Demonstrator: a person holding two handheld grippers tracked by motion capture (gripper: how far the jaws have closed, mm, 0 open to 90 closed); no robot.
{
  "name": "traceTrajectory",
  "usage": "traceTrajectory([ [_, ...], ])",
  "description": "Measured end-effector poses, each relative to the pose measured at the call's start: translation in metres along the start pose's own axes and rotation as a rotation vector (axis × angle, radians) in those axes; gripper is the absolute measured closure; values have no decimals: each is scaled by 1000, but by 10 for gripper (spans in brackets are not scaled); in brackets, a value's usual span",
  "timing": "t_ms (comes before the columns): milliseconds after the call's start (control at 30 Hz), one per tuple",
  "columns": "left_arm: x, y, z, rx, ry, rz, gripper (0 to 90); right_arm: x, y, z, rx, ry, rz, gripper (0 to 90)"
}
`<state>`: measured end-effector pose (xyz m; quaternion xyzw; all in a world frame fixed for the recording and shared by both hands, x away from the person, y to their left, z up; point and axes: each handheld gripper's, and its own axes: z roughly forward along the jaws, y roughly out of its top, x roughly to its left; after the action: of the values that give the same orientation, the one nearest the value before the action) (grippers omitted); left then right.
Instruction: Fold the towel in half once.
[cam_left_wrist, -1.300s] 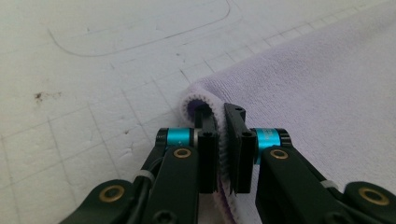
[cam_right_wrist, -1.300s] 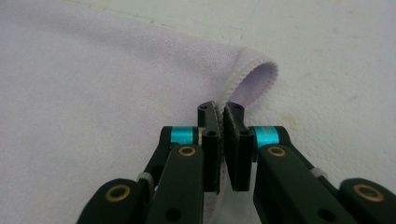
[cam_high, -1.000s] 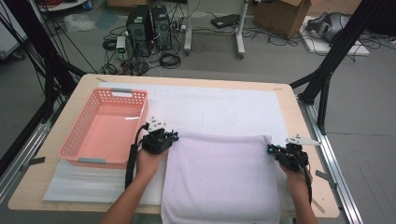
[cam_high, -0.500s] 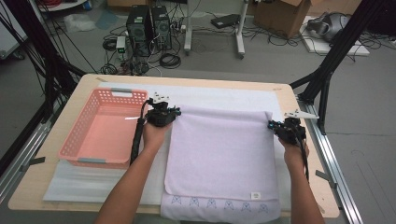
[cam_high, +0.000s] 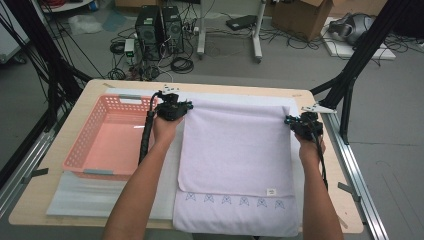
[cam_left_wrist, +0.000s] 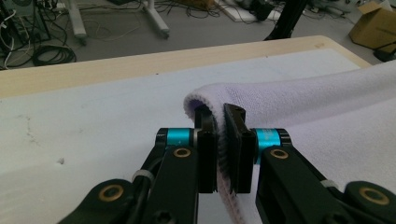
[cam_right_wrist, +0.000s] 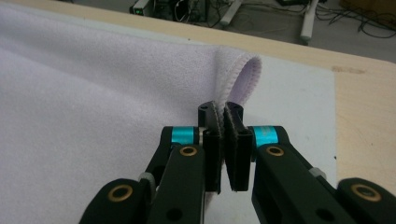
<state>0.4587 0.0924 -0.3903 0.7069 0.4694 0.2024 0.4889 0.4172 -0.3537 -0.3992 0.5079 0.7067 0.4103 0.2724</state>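
Note:
A pale lilac towel (cam_high: 235, 150) lies spread on the table, and a row of small embroidered marks shows along its near layer. My left gripper (cam_high: 186, 107) is shut on the towel's far left corner. In the left gripper view the towel (cam_left_wrist: 327, 107) edge loops over and runs down between the jaws of that gripper (cam_left_wrist: 219, 114), which have just been opening slightly. My right gripper (cam_high: 291, 120) is shut on the far right corner. The right gripper view shows the hemmed corner of the towel (cam_right_wrist: 93, 93) curling up out of that gripper (cam_right_wrist: 220, 112).
A pink plastic basket (cam_high: 75, 150) sits at the left of the wooden table (cam_high: 90, 90), close to my left forearm. A white foam mat (cam_high: 100, 200) lies under the towel and basket. Black frame legs stand off the right side.
Both hands have moved away from me toward the table's far edge, carrying the towel's top layer. The towel now lies longer, and a near layer with embroidered marks has come into view.

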Motion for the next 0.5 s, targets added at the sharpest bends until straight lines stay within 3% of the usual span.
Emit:
traceTrajectory([
  [33,0,-1,-1,-8,11,4,768,0,-1,0,-3,-3,13,850],
  [133,0,-3,-5,-25,7,-39,594,1,-2,1,0,-11,38,727],
  [300,-9,-11,-11,-21,-29,-10,599,3,-1,-5,1,28,40,688],
  [433,-15,-18,-19,-37,-50,-14,594,7,-4,-13,2,38,32,684],
  [500,-17,-21,-21,-4,-66,-14,578,8,-6,-18,8,42,36,677],
])
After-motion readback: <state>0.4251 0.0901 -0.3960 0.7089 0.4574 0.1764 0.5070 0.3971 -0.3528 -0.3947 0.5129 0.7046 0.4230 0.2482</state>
